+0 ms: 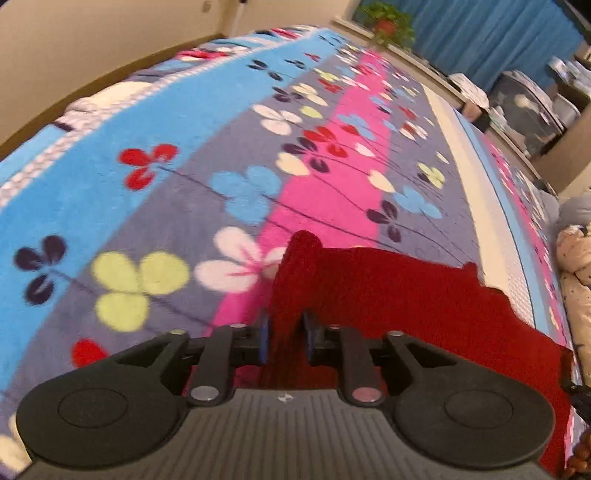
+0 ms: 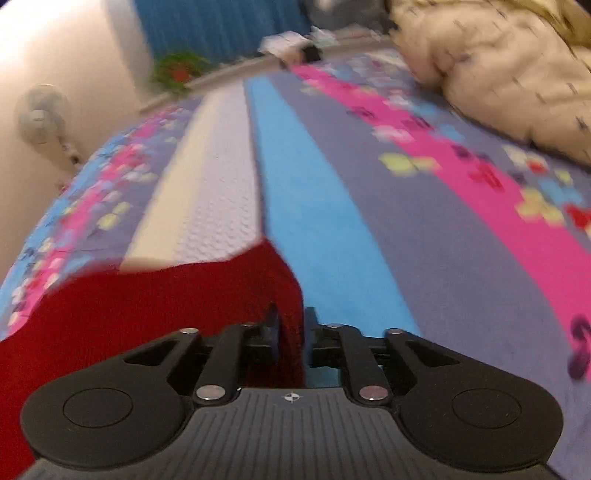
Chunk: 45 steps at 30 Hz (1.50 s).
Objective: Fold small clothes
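Observation:
A dark red knitted garment (image 1: 399, 302) is stretched between my two grippers above a bed covered by a flowered blanket (image 1: 192, 140). My left gripper (image 1: 286, 332) is shut on one corner of the garment; the cloth spreads to the right from it. In the right wrist view my right gripper (image 2: 291, 332) is shut on the other corner of the red garment (image 2: 147, 302), which spreads to the left. The blanket (image 2: 406, 236) lies below. Both views are motion-blurred.
A cream quilted bundle (image 2: 498, 66) lies on the bed at the right, also in the left wrist view (image 1: 572, 258). A potted plant (image 1: 388, 22) and blue curtain (image 1: 480, 33) stand beyond the bed. A fan (image 2: 40, 114) stands at the left.

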Each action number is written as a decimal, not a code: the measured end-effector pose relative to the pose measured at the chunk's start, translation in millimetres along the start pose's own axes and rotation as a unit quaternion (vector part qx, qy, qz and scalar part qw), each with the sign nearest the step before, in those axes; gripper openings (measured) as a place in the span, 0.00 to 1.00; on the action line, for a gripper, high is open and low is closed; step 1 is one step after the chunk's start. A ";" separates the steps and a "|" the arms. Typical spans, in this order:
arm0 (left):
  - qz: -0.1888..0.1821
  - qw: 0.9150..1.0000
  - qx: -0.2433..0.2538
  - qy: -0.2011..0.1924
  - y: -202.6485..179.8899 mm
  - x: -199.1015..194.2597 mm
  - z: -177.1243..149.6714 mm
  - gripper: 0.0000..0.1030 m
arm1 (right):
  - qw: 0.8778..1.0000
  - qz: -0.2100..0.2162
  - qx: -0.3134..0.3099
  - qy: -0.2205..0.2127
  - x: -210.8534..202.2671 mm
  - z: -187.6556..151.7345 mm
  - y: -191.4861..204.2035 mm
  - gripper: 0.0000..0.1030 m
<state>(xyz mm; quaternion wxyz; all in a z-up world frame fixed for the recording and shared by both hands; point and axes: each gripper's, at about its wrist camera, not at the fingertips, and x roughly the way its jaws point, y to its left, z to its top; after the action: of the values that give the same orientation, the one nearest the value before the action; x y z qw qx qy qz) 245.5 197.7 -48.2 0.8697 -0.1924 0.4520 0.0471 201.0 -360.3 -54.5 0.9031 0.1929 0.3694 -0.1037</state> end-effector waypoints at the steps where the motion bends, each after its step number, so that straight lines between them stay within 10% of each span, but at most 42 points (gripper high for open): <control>1: 0.001 1.000 0.003 -0.009 0.8 -6.9 0.7 0.27 | 1.000 -0.003 0.000 -0.008 -6.3 0.9 -1.3 0.37; 7: -0.076 0.997 0.029 0.017 7.7 -47.8 -21.2 0.58 | 0.999 0.025 -0.028 0.017 -53.7 -13.5 -2.7 0.48; 11: -0.048 0.993 0.036 0.098 20.5 -51.6 -58.2 0.57 | 0.992 0.058 0.027 0.105 -67.9 -42.1 -30.3 0.50; 17: -0.093 0.990 0.007 0.110 40.4 -70.7 -80.6 0.40 | 0.980 0.109 0.069 0.149 -89.9 -79.2 -51.3 0.52; 21: -0.098 0.991 0.033 0.086 34.9 -89.0 -92.5 0.14 | 0.991 0.099 0.008 0.093 -119.0 -95.2 -41.5 0.16; 26: -0.149 0.989 -0.024 0.000 53.6 -147.7 -102.8 0.12 | 0.980 0.155 0.122 -0.021 -187.3 -84.9 -70.3 0.12; 33: -0.030 0.996 -0.009 0.086 53.4 -110.9 -121.6 0.17 | 0.985 0.014 0.111 0.132 -156.7 -126.3 -70.3 0.12; 39: -0.030 0.997 0.064 -0.025 23.6 -143.8 -115.3 0.23 | 0.998 -0.041 0.033 0.039 -179.7 -116.3 -43.3 0.16; 42: -0.062 0.995 0.073 -0.005 11.7 -133.3 -118.5 0.23 | 0.999 0.007 0.032 -0.004 -184.1 -111.2 -39.7 0.19; 45: -0.037 0.993 0.083 0.070 3.4 -103.2 -125.0 0.24 | 0.997 0.059 0.029 0.041 -162.7 -113.6 -35.5 0.22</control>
<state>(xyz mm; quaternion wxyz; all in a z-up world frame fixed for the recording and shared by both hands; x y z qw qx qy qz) 88.0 163.2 -30.8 0.8499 -0.1387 0.5070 -0.0368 3.3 -336.8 -23.3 0.8856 0.2445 0.3912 -0.0528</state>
